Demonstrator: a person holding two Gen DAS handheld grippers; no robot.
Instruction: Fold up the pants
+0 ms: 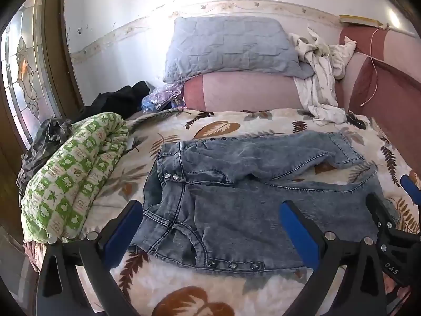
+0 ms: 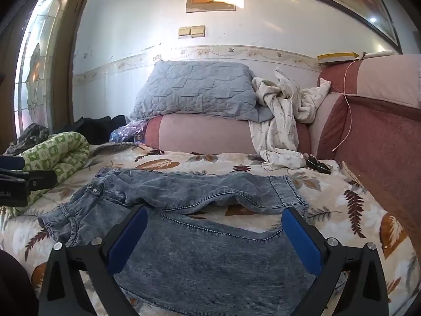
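Note:
A pair of light blue denim pants [image 1: 236,184] lies spread flat on the leaf-print bedspread [image 1: 184,281], waist to the left, legs running right. My left gripper [image 1: 210,218] is open and empty, hovering over the waist and near hip. My right gripper [image 2: 213,226] is open and empty over the near leg of the pants [image 2: 210,263]. The far leg's cuff [image 2: 286,189] lies beyond its right finger. The right gripper also shows at the right edge of the left wrist view [image 1: 394,202].
A rolled green-patterned quilt [image 1: 71,176] lies left of the pants. A blue-grey pillow [image 1: 229,44] and crumpled white cloth [image 1: 321,73] rest on the pink headboard cushions behind. Dark clothes [image 1: 115,100] sit at the back left. A glass door [image 1: 23,65] stands at left.

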